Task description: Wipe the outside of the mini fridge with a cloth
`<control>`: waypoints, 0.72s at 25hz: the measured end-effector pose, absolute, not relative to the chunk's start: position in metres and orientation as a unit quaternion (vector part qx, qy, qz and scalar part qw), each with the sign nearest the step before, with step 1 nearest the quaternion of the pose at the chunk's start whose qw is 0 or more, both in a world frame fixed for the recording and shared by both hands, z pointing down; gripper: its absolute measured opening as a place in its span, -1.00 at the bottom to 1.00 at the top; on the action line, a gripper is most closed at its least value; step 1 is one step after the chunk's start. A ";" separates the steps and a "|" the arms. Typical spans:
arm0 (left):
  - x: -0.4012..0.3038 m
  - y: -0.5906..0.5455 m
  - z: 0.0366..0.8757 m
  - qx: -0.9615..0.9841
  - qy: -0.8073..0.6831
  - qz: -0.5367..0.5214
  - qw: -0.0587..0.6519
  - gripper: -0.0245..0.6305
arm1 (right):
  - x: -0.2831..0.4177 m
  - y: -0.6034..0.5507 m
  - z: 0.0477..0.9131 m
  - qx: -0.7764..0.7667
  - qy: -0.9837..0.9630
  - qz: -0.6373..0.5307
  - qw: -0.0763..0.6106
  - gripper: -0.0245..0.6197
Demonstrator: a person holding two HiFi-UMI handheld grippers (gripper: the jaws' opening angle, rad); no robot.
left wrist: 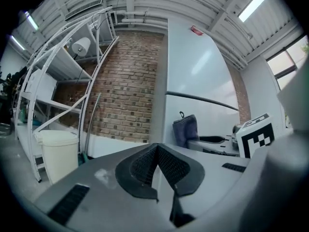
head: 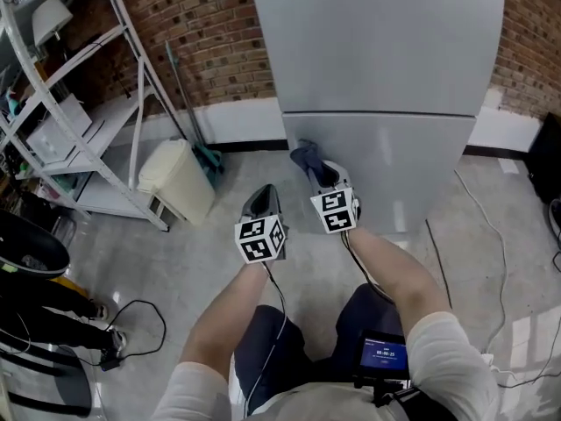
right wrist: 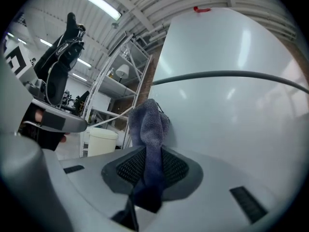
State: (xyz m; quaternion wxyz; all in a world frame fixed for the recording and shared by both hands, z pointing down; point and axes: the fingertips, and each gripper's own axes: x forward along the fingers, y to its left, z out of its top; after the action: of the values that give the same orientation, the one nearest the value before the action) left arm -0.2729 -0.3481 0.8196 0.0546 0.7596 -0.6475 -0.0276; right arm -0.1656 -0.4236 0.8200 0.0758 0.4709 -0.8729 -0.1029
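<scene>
Closest to the head camera, a small screen [head: 383,355] is glowing at the person's waist, and beyond the knees both grippers are pointing at the fridge [head: 386,60]. The right gripper [right wrist: 147,173] is clenching the cloth [right wrist: 148,122] by one narrow fold. Most of the cloth is bunching past its tips and seems to be leaning on the lower door, just under the seam [right wrist: 231,74]. The left gripper [left wrist: 157,164] is hanging just left of the right one, pressed together with nothing in it, short of the fridge.

Slipping looks like the main risk: with so little cloth pinched, a firm drag across the door is likely to pull it free. If the bunch is folding aside, the hard tips could be scraping the finish instead of wiping it. The cloth's loop could be snagging in the seam on an upward stroke. A wide sweep leftward may also be bringing the left gripper toward the bin [head: 175,181].
</scene>
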 end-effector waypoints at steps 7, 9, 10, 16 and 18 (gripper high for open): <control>-0.280 -0.347 0.823 0.759 -0.648 -0.036 0.053 -0.93 | -0.166 -0.442 0.829 0.474 -0.868 -0.117 0.089 -0.66; -0.271 -0.350 0.820 0.764 -0.642 -0.037 0.049 -0.93 | -0.159 -0.441 0.825 0.479 -0.866 -0.115 0.083 -0.66; -0.265 -0.351 0.819 0.767 -0.639 -0.038 0.047 -0.93 | -0.153 -0.440 0.822 0.483 -0.865 -0.114 0.080 -0.66; -0.223 -0.362 0.819 0.783 -0.619 -0.037 0.048 -0.93 | -0.096 -0.439 0.819 0.509 -0.850 -0.114 0.071 -0.66; -0.206 -0.368 0.821 0.789 -0.611 -0.037 0.048 -0.93 | -0.072 -0.439 0.818 0.520 -0.844 -0.114 0.070 -0.66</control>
State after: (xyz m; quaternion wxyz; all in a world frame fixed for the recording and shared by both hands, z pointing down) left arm -0.2059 -0.3679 0.8205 0.0484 0.7890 -0.6114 -0.0372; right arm -0.0718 -0.4387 0.8181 0.0704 0.5195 -0.8438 -0.1144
